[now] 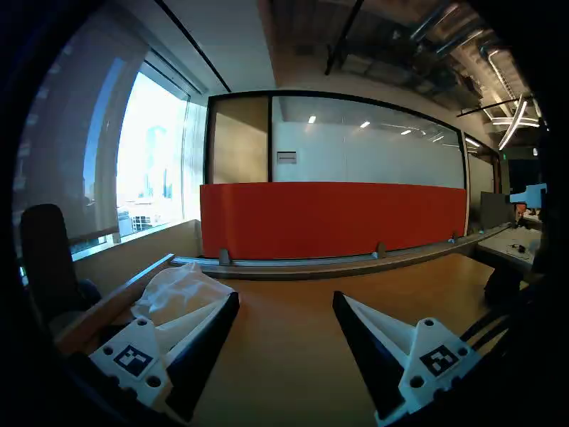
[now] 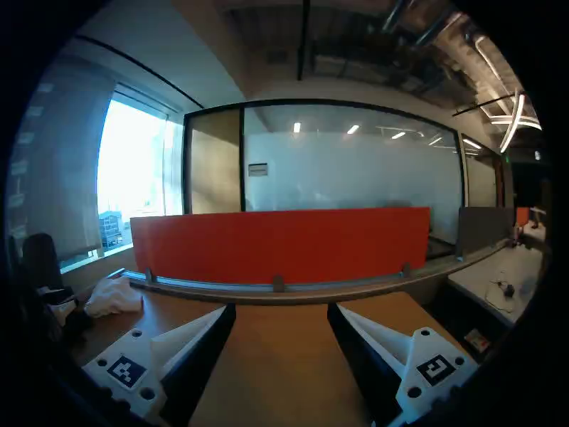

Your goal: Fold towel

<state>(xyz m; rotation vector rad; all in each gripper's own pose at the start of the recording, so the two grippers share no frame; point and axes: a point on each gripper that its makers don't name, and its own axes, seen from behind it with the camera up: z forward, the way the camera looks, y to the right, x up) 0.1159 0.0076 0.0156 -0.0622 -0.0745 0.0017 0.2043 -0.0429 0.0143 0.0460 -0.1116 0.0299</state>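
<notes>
l tongs [image 1: 284,295] wide | r tongs [image 2: 280,307] wide | towel [image 1: 178,288] crumpled on desk [image 1: 299,356]

towel [image 1: 178,288]: 1 | hand-held gripper [image 1: 285,294] [image 2: 279,306]: 2 | wooden desk [image 1: 284,356]: 1 | orange divider [image 1: 327,217]: 1 | chair [image 1: 46,249]: 1

No legible text, paper notice [image 1: 286,156] on glass wall [image 1: 370,146] (too small)

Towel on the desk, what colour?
The towel is white, clearest in the left gripper view.
</notes>
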